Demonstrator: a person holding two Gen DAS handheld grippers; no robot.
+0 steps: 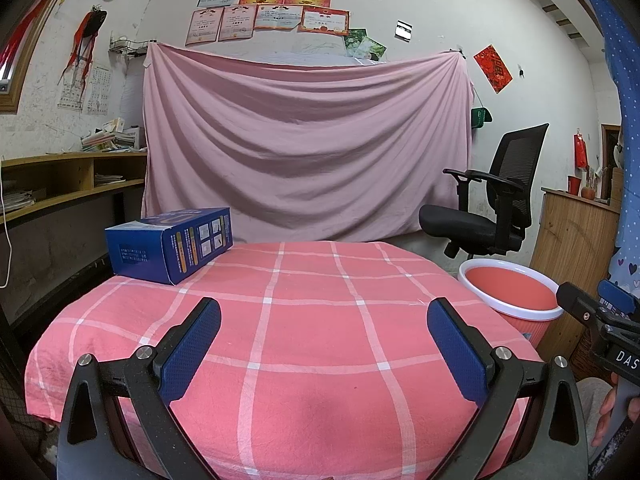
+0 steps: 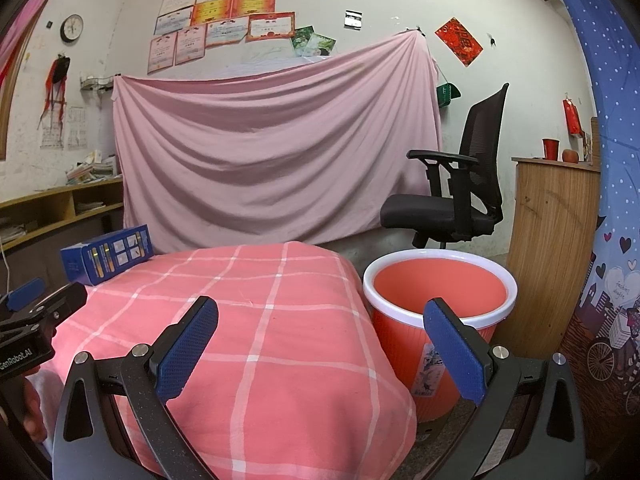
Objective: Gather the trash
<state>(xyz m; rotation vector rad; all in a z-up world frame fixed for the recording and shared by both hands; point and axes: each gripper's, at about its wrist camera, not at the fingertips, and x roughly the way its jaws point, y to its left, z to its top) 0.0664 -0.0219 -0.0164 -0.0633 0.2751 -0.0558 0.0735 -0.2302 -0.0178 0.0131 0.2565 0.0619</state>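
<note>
Over on the left, against the wall, a wooden shelf (image 1: 72, 172) carries stacks of papers, and nothing there is in play. Closer in, on the far left corner of the table (image 1: 304, 344) with its pink checked cloth, lies the blue box (image 1: 170, 246), flat on its long side, one end poking out over the edge; that looks to be the only piece of trash on show. Now the left gripper (image 1: 324, 346), hanging low over the near side of the table, fingers spread wide with nothing between them, well short of the box and pointing more at the middle of the cloth than at it. Across to the right gripper (image 2: 320, 344), also gaping wide and empty, sitting over the table's right-hand corner with one finger lined up in front of the bin. And there is the bin (image 2: 440, 280), red with a white rim, standing on the floor just beside the table; as far as its inside shows, it is bare, though the bottom is out of sight. Behind it, a black office chair (image 2: 452, 204) and a wooden cabinet (image 2: 556, 240), both idle. So by my reckoning nothing is collected yet: the box has to be reached, gripped, carried across the table and dropped in the bin.
</note>
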